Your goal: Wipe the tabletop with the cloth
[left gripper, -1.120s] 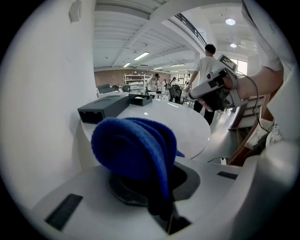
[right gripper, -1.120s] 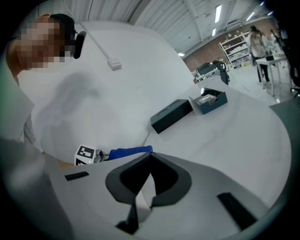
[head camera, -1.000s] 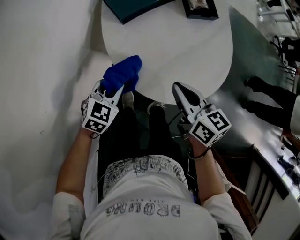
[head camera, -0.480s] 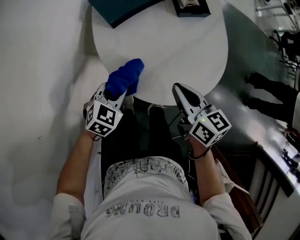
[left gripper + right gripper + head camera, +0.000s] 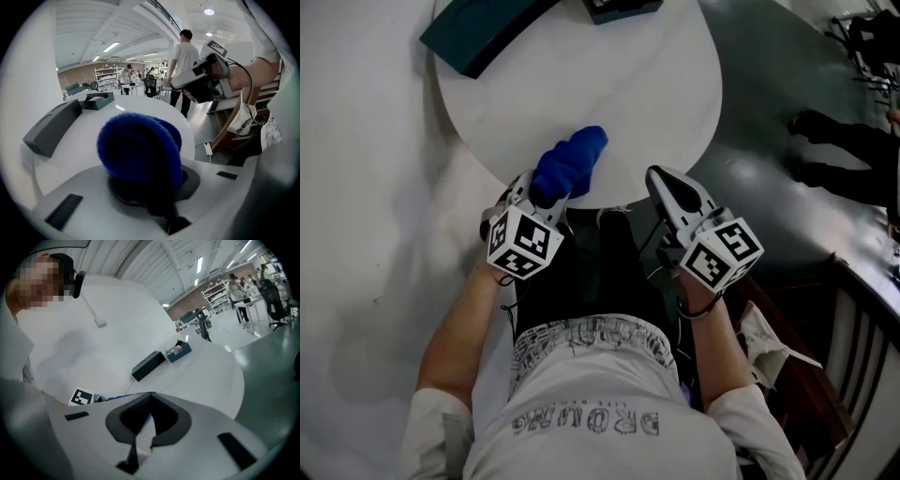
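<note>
A round white table (image 5: 628,94) stands in front of me. A thick blue cloth (image 5: 570,164) rests on its near edge, with my left gripper (image 5: 546,192) shut on it. In the left gripper view the cloth (image 5: 140,150) bulges over the jaws and hides their tips. My right gripper (image 5: 657,175) hangs just off the table's near edge, to the right of the cloth. It is shut and holds nothing. In the right gripper view its jaws (image 5: 150,397) meet at the tip, with the tabletop (image 5: 201,376) beyond them.
A dark teal box (image 5: 478,37) and a small black box (image 5: 619,7) lie at the table's far side. A wooden chair (image 5: 853,356) stands at the right, and a person's legs (image 5: 844,169) show on the grey floor. Other people (image 5: 185,61) stand further off.
My left gripper has slid the blue cloth rightward along the table's near edge, from the left rim towards the middle. My right gripper has stayed where it was.
</note>
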